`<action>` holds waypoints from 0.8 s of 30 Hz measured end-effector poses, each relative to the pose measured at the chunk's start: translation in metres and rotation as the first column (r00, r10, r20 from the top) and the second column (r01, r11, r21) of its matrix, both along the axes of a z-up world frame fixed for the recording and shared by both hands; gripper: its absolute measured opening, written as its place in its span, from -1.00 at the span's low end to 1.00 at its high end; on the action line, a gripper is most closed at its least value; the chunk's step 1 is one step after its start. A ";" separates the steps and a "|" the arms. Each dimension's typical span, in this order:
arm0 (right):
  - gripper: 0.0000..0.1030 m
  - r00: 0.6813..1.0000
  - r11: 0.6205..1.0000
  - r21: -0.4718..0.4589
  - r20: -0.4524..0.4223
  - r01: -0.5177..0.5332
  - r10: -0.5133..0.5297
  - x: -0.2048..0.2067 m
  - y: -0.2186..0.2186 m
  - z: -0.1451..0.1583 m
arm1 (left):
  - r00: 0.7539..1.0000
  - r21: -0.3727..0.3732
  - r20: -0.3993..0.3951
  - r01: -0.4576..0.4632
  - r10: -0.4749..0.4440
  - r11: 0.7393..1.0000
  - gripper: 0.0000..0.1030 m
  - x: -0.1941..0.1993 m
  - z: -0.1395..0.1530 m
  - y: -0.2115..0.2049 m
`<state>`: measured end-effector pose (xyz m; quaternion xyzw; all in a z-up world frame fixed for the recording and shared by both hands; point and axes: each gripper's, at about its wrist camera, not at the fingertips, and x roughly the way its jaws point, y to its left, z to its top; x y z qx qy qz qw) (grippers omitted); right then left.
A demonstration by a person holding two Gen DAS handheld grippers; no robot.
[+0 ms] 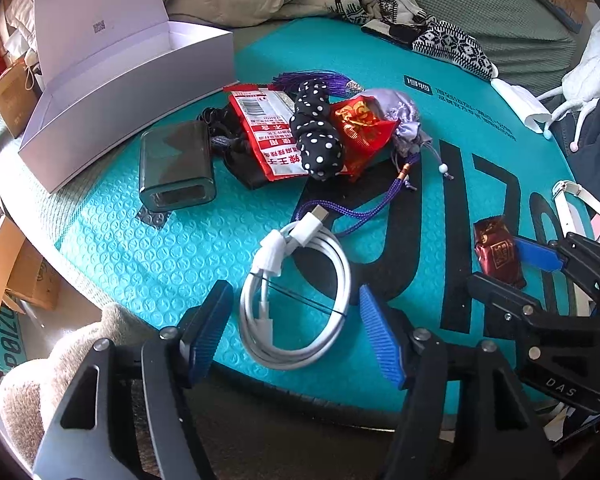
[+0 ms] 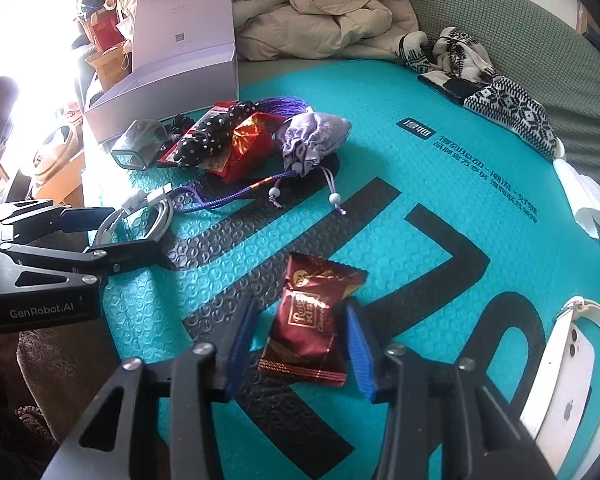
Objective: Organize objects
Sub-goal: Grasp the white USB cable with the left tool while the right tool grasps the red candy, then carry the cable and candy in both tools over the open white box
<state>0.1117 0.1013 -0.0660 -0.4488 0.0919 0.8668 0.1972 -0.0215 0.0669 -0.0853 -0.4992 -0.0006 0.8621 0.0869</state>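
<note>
A coiled white cable [image 1: 296, 296] lies on the teal bubble mailer [image 1: 140, 248]. My left gripper [image 1: 296, 328] is open, its blue pads on either side of the coil; it also shows in the right wrist view [image 2: 112, 228] around the cable [image 2: 148, 216]. A dark red candy packet [image 2: 310, 324] lies between the open pads of my right gripper [image 2: 300, 344], which also shows in the left wrist view [image 1: 516, 268] at the packet [image 1: 496, 252]. An open white box [image 1: 112, 76] stands at the back left.
A pile sits mid-mat: grey case [image 1: 174, 166], red-white snack packet [image 1: 268, 132], polka-dot fabric [image 1: 318, 132], red wrapper [image 1: 360, 128], lilac drawstring pouch [image 2: 312, 140]. A white phone [image 2: 560, 380] lies at the right. Patterned socks [image 2: 500, 96] and beige clothing [image 2: 320, 8] lie behind.
</note>
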 end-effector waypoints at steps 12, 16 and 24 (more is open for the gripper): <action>-0.48 0.999 0.999 -0.017 -0.008 -0.049 0.049 -0.006 -0.011 0.013 | 0.999 0.087 0.007 -0.043 0.043 0.995 -0.03 0.002 0.011 -0.018; -0.48 0.996 0.997 -0.001 -0.023 -0.081 0.081 -0.012 -0.020 0.024 | 0.998 0.083 -0.004 -0.066 0.067 0.994 -0.03 0.009 0.020 -0.024; -0.48 0.979 0.980 0.030 -0.047 -0.197 0.198 -0.037 -0.047 0.047 | 0.989 0.059 -0.040 -0.138 0.140 0.989 -0.02 0.025 0.047 -0.050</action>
